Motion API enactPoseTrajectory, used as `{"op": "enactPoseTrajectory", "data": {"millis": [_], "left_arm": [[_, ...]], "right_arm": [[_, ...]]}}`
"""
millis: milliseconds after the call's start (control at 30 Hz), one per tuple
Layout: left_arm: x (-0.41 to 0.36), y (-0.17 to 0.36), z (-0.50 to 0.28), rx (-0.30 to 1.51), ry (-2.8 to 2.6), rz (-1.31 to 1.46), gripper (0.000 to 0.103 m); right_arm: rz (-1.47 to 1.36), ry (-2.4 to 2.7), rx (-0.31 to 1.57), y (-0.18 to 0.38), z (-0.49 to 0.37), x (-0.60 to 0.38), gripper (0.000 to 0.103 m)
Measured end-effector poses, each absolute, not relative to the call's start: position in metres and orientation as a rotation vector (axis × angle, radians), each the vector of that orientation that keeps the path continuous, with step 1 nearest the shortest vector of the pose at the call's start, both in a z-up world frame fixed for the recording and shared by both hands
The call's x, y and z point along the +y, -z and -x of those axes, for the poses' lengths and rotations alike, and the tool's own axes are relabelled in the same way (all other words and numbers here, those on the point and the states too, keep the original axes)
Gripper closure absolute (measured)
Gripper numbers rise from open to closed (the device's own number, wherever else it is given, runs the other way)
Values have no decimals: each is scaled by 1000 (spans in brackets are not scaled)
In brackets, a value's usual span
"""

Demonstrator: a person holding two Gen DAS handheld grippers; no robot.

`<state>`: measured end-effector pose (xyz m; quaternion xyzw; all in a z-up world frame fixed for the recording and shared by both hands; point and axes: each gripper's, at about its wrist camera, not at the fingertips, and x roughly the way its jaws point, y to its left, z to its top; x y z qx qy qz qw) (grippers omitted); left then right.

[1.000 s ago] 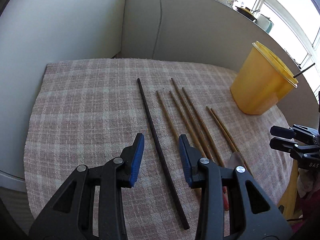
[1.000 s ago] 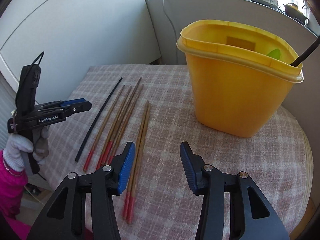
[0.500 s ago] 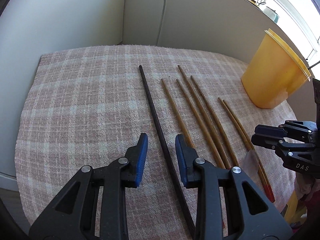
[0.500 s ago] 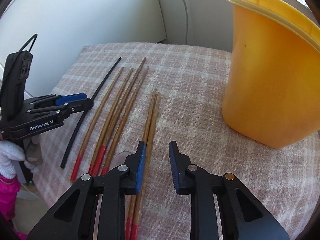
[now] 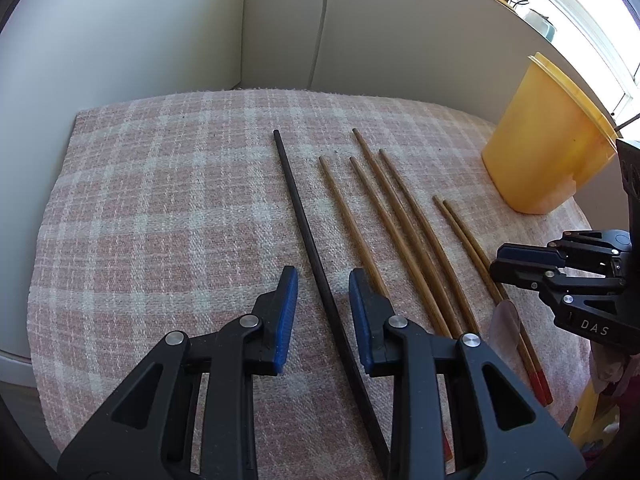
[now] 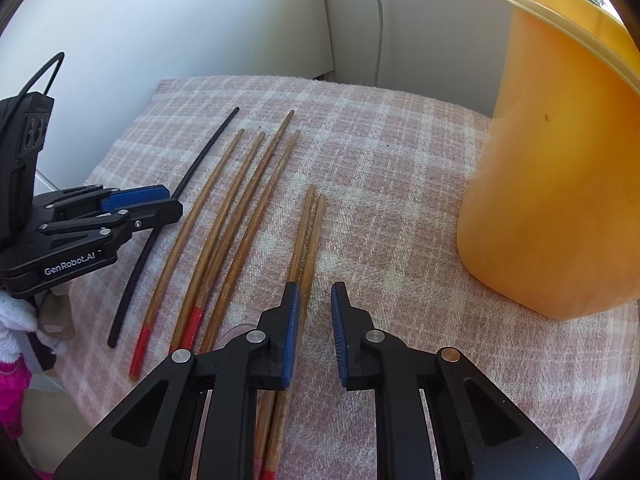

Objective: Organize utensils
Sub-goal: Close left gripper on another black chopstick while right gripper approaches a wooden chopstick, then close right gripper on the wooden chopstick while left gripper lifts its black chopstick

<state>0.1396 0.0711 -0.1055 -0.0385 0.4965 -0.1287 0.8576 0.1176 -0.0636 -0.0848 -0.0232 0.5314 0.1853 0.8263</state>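
Observation:
Several brown chopsticks with red ends (image 5: 384, 216) and one black chopstick (image 5: 304, 220) lie side by side on a pink plaid cloth (image 5: 160, 220). My left gripper (image 5: 323, 280) is open and low over the cloth, its fingers on either side of the black chopstick without touching it. My right gripper (image 6: 315, 296) is open with a narrow gap, just right of a pair of brown chopsticks (image 6: 308, 232); its left finger lies over them. A yellow tub (image 6: 560, 160) stands at the right. The black chopstick also shows in the right wrist view (image 6: 180, 192).
A white wall and a grey panel with a cable (image 5: 320, 24) close off the back. The cloth's front edge drops off near me. The left gripper body (image 6: 80, 228) shows at the left of the right wrist view; the right gripper (image 5: 560, 272) shows at the right of the left wrist view.
Both grippers have lowered and moved forward toward the chopsticks, and both have narrowed their jaws. The left now straddles the black chopstick; the right sits by the brown pair.

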Motion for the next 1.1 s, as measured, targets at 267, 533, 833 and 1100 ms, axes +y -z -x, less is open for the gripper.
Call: {"op": "enactPoseTrajectory", "data": {"millis": [267, 533, 833, 1100], "left_arm": [[75, 106, -140, 1049, 267, 65, 77], [74, 100, -166, 1099, 266, 50, 77], [66, 100, -204, 1140, 261, -10, 92], [86, 97, -211, 1136, 270, 99, 99]], "right_arm": [[48, -424, 1202, 91, -128, -61, 90], [79, -433, 1209, 92, -130, -60, 93], [89, -431, 1219, 92, -133, -59, 95], [28, -425, 1220, 92, -135, -66, 98]]}}
